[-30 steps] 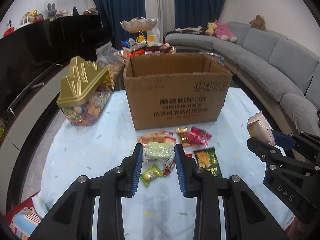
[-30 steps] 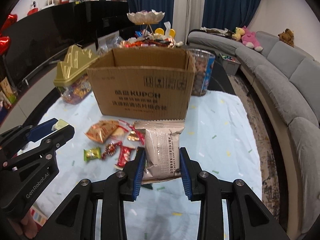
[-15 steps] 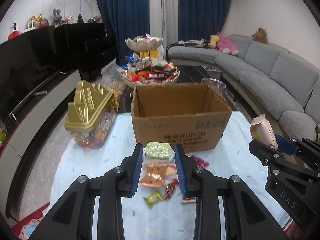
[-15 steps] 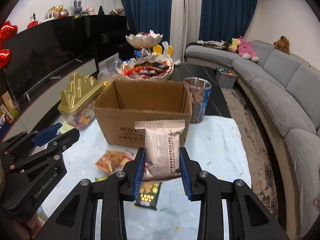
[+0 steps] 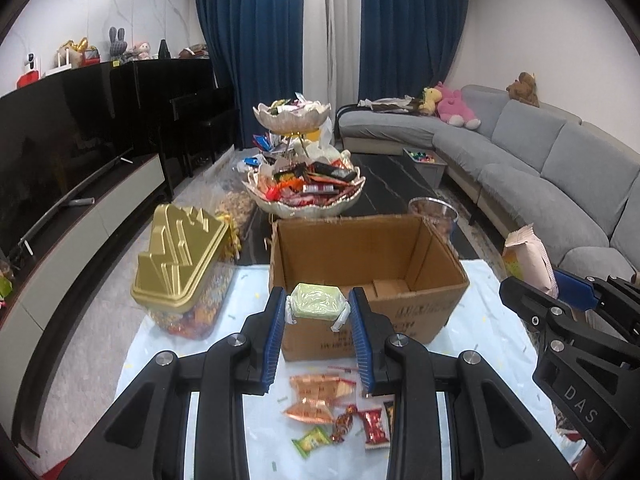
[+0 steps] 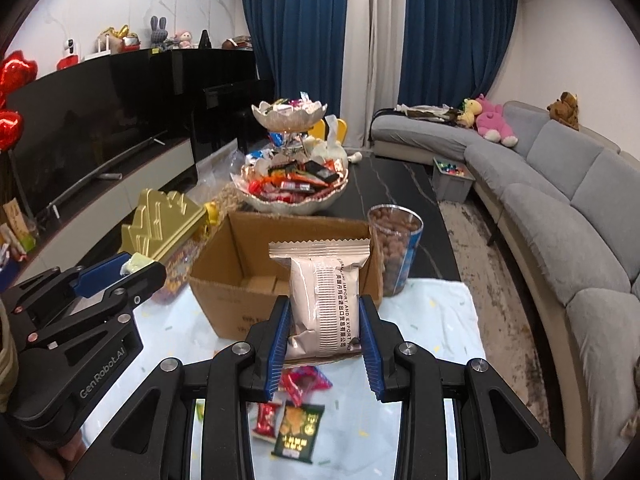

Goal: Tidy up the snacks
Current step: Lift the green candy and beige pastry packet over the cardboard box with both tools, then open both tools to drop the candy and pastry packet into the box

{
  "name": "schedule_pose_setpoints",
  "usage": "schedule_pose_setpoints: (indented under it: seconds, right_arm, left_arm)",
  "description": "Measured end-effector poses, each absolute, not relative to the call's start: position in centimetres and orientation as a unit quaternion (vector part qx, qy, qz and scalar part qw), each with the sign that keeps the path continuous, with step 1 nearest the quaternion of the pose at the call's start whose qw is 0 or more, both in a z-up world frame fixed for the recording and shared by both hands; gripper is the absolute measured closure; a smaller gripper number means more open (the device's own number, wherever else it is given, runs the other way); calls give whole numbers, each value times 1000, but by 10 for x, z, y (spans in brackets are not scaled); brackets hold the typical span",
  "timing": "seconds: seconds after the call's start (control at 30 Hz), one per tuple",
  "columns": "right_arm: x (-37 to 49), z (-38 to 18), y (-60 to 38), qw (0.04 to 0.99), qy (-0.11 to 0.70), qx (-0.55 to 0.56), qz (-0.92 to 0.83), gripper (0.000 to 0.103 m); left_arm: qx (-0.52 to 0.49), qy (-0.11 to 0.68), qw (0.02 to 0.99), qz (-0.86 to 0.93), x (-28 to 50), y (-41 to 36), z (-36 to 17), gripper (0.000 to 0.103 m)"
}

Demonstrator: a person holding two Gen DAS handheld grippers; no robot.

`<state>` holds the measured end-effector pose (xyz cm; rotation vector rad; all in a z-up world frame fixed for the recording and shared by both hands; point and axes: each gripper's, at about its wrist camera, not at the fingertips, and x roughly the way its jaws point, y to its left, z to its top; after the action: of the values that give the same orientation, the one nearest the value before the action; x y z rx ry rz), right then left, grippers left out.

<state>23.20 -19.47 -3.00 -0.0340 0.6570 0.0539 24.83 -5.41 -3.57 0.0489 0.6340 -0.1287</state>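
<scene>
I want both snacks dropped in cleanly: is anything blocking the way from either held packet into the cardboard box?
Nothing visible: the green snack and beige packet are both near the open cardboard box.

The cardboard box is matt brown corrugated paper. The left claw and right claw are matt black plastic with ribbed blue pads. The green snack has a glossy plastic wrap; the beige pouch is satin foil-like film. The gold lid is shiny moulded plastic. The desk carries a smooth pale cloth.
</scene>
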Motion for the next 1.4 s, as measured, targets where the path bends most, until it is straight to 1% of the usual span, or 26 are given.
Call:
schedule_pose_setpoints:
  seconds: [0.37,0.73,0.93,1.4]
  right_arm:
    - [266,-15,-197,951,309,-14,25,68]
    - [302,-15,-196,951,309,-12,26,68]
    - [322,-21,-194,948,317,-12,28,68]
    - [367,-56,-194,934,355,-24,24,68]
  left_arm:
    - [25,300,951,-70,287,-59,-20,71]
    - [24,301,951,-72,324,-62,-20,71]
    - [31,303,949,-77,345,-65,-28,71]
    - [38,341,935,-86,386,-69,-63,71]
